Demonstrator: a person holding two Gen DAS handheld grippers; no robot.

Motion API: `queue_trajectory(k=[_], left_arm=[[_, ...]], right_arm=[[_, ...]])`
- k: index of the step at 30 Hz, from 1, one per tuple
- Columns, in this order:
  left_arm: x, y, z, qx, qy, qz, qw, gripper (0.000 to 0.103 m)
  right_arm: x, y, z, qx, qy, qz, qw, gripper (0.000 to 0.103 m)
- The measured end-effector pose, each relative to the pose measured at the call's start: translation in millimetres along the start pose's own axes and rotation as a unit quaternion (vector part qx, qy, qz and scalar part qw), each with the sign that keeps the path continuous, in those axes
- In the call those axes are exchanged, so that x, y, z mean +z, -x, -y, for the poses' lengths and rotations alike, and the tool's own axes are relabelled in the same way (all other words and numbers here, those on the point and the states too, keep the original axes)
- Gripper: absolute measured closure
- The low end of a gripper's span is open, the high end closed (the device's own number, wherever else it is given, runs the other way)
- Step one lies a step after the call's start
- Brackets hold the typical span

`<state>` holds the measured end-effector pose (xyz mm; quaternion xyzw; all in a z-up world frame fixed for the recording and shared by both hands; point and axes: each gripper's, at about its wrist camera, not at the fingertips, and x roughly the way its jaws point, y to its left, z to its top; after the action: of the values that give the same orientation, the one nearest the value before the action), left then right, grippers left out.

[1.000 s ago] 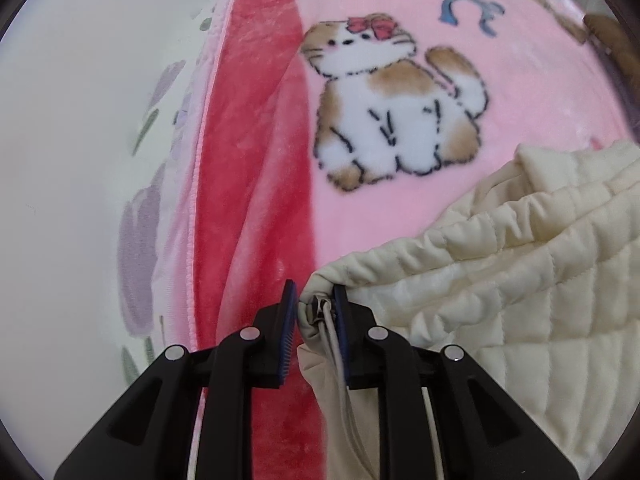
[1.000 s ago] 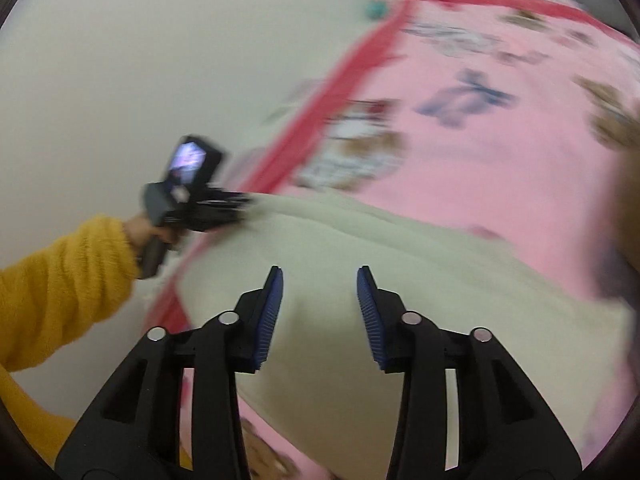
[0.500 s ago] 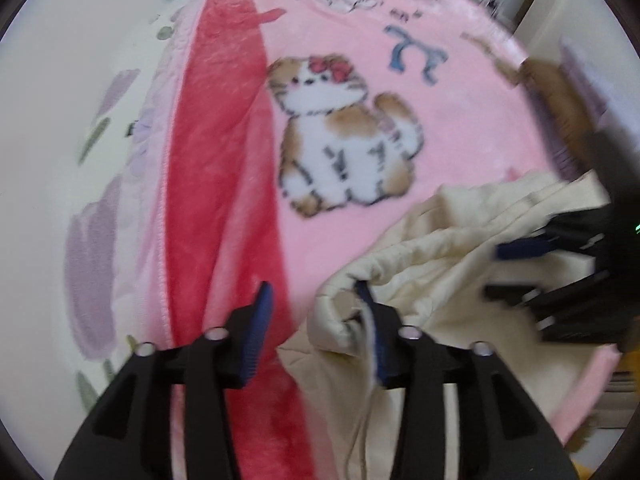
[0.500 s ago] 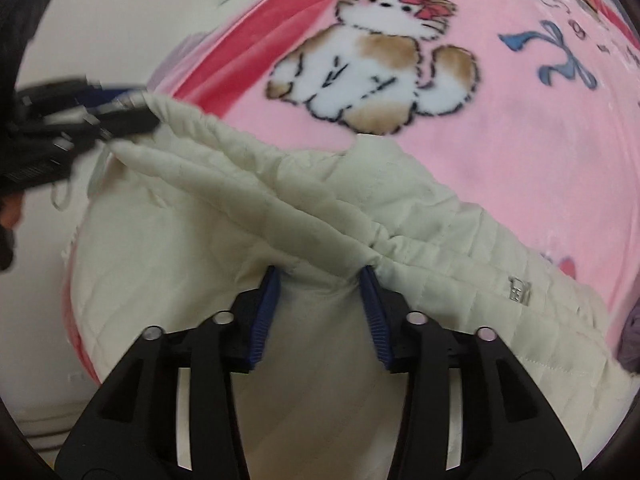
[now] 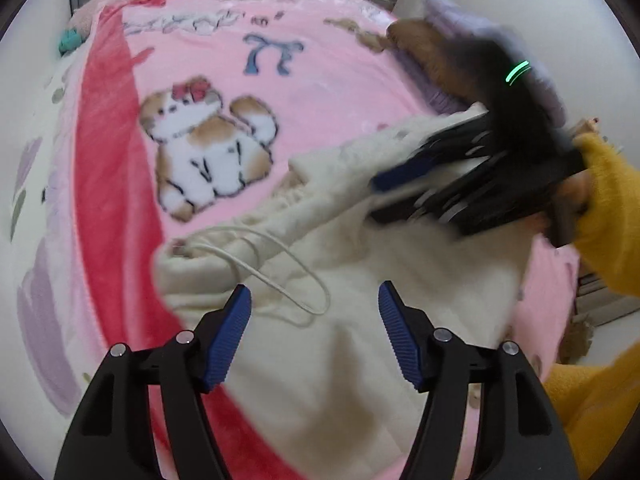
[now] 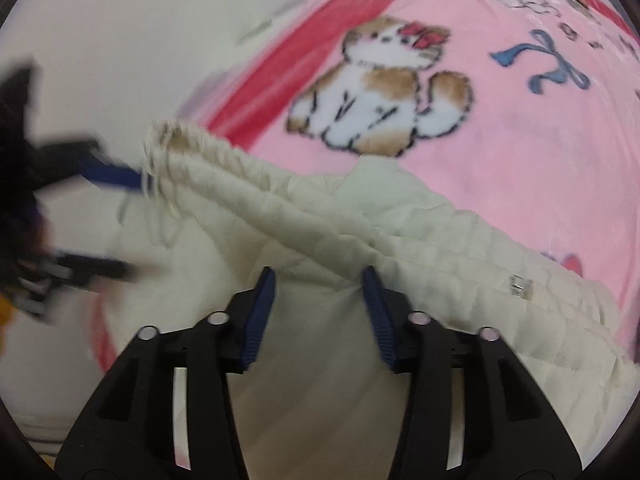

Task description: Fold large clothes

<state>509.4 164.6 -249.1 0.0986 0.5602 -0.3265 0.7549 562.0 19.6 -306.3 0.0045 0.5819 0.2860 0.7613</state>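
Observation:
A cream quilted garment (image 5: 360, 360) lies crumpled on a pink blanket, with a thin drawstring loop (image 5: 280, 280) on top. My left gripper (image 5: 316, 312) hovers above it, jaws opening wide, nothing between them. It shows blurred in the right wrist view as the left gripper (image 6: 108, 222), next to the garment's gathered end (image 6: 168, 144). My right gripper (image 6: 318, 292) points down onto the garment (image 6: 320, 380); its jaws are closing around a raised fold (image 6: 320, 248), and the pads do not clearly pinch it. In the left wrist view the right gripper (image 5: 394, 196) is blurred.
The pink blanket (image 5: 320, 92), printed with a cat (image 5: 208, 152), has a red border (image 5: 100, 160) and covers the bed. A person's yellow sleeve (image 5: 608, 216) is at the right. Purple and brown clothes (image 5: 440, 52) lie at the far right, and a pale wall (image 6: 100, 60) runs along the left.
My left gripper let go of the garment's zipper edge, opened wide and lifted. My right gripper came down onto the garment and set its jaws around a fold.

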Motion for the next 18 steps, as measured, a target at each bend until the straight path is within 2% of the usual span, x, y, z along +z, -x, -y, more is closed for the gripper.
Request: queue_trajectory(k=[2, 4, 5, 8, 10, 12, 14, 16, 18], left_arm=[[2.9, -16.6, -11.9, -0.015, 0.046, -0.002, 0.9989, 0.039], [5.7, -26.5, -24.5, -0.029, 0.082, 0.008, 0.9962, 0.039], [7.4, -30.2, -26.8, -0.028, 0.085, 0.011, 0.9959, 0.039], [11.2, -37.8, -23.0, -0.013, 0.070, -0.002, 0.9975, 0.039], [13.2, -40.0, -21.9, -0.008, 0.062, -0.011, 0.9980, 0.039], [14.3, -41.0, -23.6, -0.011, 0.063, -0.017, 0.9978, 0.039], [15.5, -42.4, -28.0, -0.018, 0.071, -0.020, 0.9971, 0.039], [16.5, -45.0, -31.2, -0.019, 0.076, -0.021, 0.9967, 0.039], [16.4, -48.6, -31.3, -0.016, 0.073, -0.026, 0.9969, 0.039]], right_arm=[[-5.4, 18.6, 11.2, 0.002, -0.024, 0.015, 1.000, 0.069], [-15.4, 40.0, 24.0, -0.016, -0.039, 0.030, 0.999, 0.068], [-18.3, 46.4, 27.7, -0.028, -0.037, 0.035, 0.998, 0.067], [-35.9, 70.1, 42.6, -0.103, -0.004, 0.042, 0.994, 0.067], [-42.9, 74.4, 52.2, -0.129, 0.005, 0.035, 0.991, 0.067], [-46.0, 70.5, 61.8, -0.136, 0.009, 0.023, 0.990, 0.068], [-47.7, 62.1, 67.7, -0.162, 0.015, 0.008, 0.987, 0.066], [-45.8, 50.7, 73.1, -0.167, 0.015, -0.001, 0.986, 0.063], [-41.4, 39.1, 82.1, -0.160, -0.013, -0.008, 0.987, 0.061]])
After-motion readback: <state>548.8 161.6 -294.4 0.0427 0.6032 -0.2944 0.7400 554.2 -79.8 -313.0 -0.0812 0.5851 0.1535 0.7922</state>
